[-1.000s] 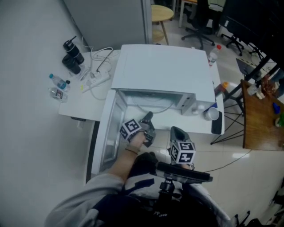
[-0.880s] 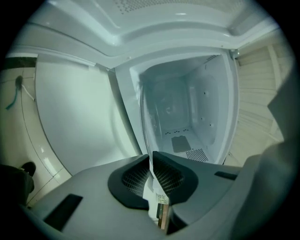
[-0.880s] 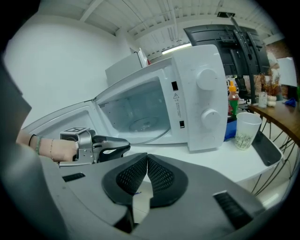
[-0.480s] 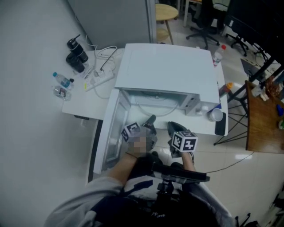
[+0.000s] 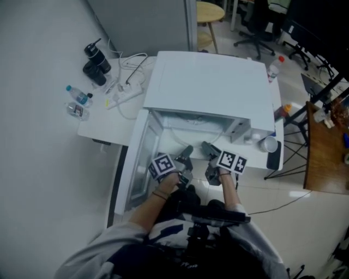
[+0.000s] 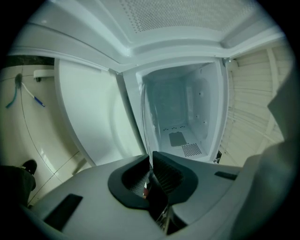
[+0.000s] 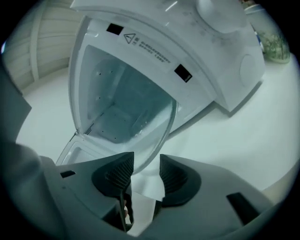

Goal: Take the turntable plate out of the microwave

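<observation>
The white microwave [image 5: 210, 82] stands on a white table with its door [image 5: 136, 163] swung open to the left. The clear glass turntable plate [image 5: 193, 136] lies at the cavity mouth. My left gripper [image 5: 188, 148] is at the plate's near left rim and shut on it. In the left gripper view the rim shows as a thin line between the pads [image 6: 151, 161]. My right gripper [image 5: 207, 146] is at the near right rim, its jaws opening. The plate [image 7: 126, 108] fills the right gripper view. Its rim runs between the spread jaws [image 7: 146, 171] without being pressed.
A paper cup [image 5: 267, 143] and a flat black item [image 5: 272, 155] lie right of the microwave. Water bottles [image 5: 76, 101], black flasks [image 5: 94, 60] and a power strip [image 5: 128, 95] with cables are at the table's left. A wooden stool [image 5: 210, 11] stands behind.
My right gripper went from near my body forward to the cavity mouth, rolled over, and its jaws spread round the plate's rim. The left gripper kept its hold and hardly moved.
</observation>
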`<state>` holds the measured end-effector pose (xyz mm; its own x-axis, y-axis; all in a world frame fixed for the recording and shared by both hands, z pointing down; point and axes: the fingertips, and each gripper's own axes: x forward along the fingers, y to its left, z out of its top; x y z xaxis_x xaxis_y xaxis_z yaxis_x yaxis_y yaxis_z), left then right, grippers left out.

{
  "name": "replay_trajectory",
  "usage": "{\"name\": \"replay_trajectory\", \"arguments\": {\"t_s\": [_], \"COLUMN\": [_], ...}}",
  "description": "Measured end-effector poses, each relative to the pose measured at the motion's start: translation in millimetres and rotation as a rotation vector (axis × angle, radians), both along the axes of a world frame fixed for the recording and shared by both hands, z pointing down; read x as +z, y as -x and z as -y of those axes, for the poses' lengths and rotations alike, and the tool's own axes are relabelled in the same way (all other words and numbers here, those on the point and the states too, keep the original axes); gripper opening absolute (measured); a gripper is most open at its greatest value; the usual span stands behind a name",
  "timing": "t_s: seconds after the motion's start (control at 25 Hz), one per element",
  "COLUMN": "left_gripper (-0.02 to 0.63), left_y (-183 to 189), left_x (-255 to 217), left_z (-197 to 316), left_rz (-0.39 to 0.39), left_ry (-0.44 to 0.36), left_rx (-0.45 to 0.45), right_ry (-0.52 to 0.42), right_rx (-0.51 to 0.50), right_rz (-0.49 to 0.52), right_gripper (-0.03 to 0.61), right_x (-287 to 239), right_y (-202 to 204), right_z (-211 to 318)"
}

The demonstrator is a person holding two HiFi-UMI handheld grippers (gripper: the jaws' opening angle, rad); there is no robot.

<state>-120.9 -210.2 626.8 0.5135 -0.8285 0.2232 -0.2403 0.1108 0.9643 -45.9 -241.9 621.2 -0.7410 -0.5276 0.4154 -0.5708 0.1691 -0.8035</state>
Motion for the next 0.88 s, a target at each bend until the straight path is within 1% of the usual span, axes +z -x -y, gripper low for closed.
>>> {"name": "replay_trajectory", "arguments": {"t_s": [0.08, 0.2, 0.36, 0.44, 0.56, 0.64, 0.72, 0.8, 0.88], "left_gripper": [0.017, 0.017, 0.017, 0.017, 0.018, 0.02, 0.032, 0.087, 0.118], "left_y": [-3.6, -7.4, -10.8, -10.7, -9.2, -7.5, -7.9, -6.4, 1.5], "left_x": [-1.8, -6.6, -5.6, -4.5, -3.3, -5.5, -9.5, -6.6, 2.2], "left_z": [-4.8, -10.5, -18.0, -18.5, -18.2, -15.4, -11.6, -9.9, -5.7], "left_rz": [-0.016, -0.035, -0.054, -0.061, -0.044, -0.004, 0.004, 0.008, 0.047], "left_ry": [0.01, 0.004, 0.032, 0.036, 0.007, -0.035, -0.048, -0.023, -0.023], "left_rx": [0.006, 0.013, 0.021, 0.022, 0.042, 0.055, 0.049, 0.032, 0.013], "right_ry": [0.016, 0.023, 0.019, 0.037, 0.073, 0.067, 0.034, 0.002, -0.005], "right_rx": [0.015, 0.021, 0.05, 0.087, 0.121, 0.124, 0.115, 0.1, 0.088], "right_rz": [0.025, 0.047, 0.094, 0.152, 0.248, 0.252, 0.223, 0.192, 0.185], "right_gripper": [0.181, 0.181, 0.179, 0.113, 0.067, 0.067, 0.067, 0.067, 0.067], "right_x": [2.4, 3.9, 4.5, 6.2, 7.6, 7.3, 3.1, -2.4, -4.5], "right_y": [2.2, 8.7, 14.4, 12.4, 10.9, 10.8, 10.1, 9.4, 9.2], "right_z": [8.0, 16.8, 23.1, 26.6, 26.0, 25.0, 26.6, 26.7, 23.7]}}
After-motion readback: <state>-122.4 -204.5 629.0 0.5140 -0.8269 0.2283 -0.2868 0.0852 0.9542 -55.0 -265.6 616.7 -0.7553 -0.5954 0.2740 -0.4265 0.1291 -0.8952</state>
